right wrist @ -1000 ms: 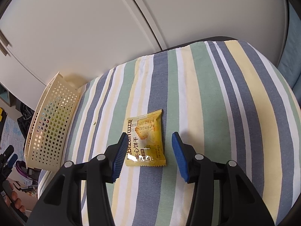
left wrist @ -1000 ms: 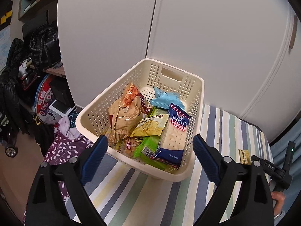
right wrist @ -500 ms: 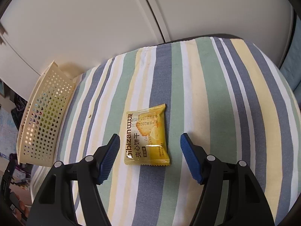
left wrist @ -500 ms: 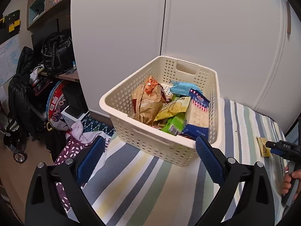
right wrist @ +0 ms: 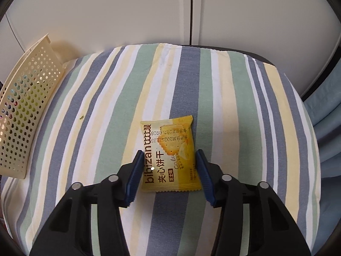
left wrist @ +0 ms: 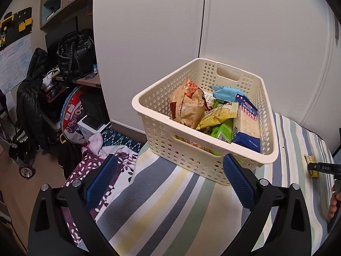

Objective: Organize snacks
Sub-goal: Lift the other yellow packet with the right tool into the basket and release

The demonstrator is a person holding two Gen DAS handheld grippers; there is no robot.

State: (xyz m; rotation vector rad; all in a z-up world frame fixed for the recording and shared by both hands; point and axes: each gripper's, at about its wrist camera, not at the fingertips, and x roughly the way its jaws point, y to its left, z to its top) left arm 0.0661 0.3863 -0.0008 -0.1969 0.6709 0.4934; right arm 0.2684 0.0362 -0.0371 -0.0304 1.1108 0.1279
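The right gripper [right wrist: 168, 170] is spread narrowly, straddling the yellow biscuit packet [right wrist: 169, 156] at 6 o'clock on the striped worktop [right wrist: 234, 106]. The pads should be closed evenly on both packet edges. The left gripper [left wrist: 170, 179] is held wide, empty, before the basket [left wrist: 204, 160].

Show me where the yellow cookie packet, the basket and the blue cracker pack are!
yellow cookie packet [right wrist: 169, 159]: right wrist view, middle of its printed face.
basket [left wrist: 204, 162]: left wrist view, near perforated wall.
blue cracker pack [left wrist: 246, 125]: left wrist view, its clear front.
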